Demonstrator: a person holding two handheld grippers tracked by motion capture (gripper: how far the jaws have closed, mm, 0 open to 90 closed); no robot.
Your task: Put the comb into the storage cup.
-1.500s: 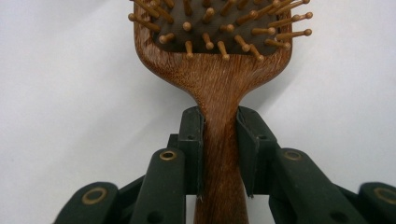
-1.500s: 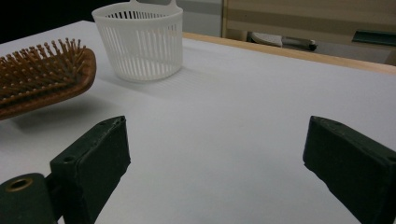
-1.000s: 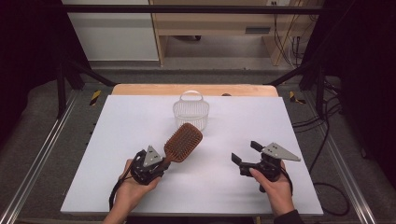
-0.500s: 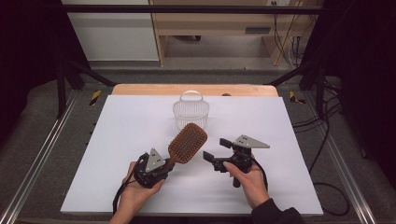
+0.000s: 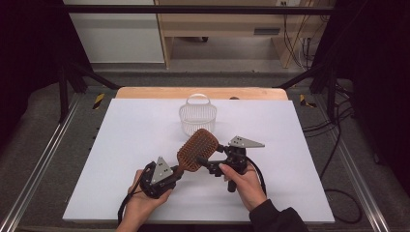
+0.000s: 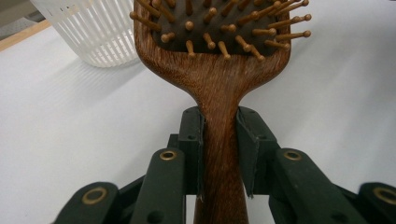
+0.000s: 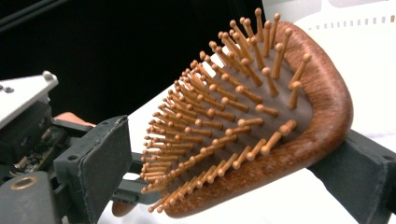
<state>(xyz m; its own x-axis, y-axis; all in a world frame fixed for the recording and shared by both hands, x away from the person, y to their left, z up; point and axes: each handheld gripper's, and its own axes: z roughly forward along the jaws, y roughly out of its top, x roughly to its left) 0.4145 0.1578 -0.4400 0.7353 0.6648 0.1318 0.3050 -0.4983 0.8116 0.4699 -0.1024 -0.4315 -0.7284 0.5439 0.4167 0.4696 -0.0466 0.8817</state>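
A: Two grippers on one brush (image 5: 197,150) now. Left gripper (image 5: 170,174) is clamped on the handle, both jaws tight against the wood, head up off the table (image 5: 121,145) and tilted toward the basket (image 5: 197,116).

B: And the right one?

A: Right gripper (image 5: 212,165) has its jaws spread, straddling the head. One jaw sits on the bristle side with a gap; the other is at the wooden back edge, contact unclear. Not gripping yet.

B: So a handover?

A: Looks that way, left to right, mid-step. Brush sits between the hands, near the table's front, basket just behind it.

B: Next move?

A: Right needs to close on the head's edges, not the bristles, or it'll slip. Left lets go only after that grip holds. Then probably over to the basket, which is empty as far as I can see.
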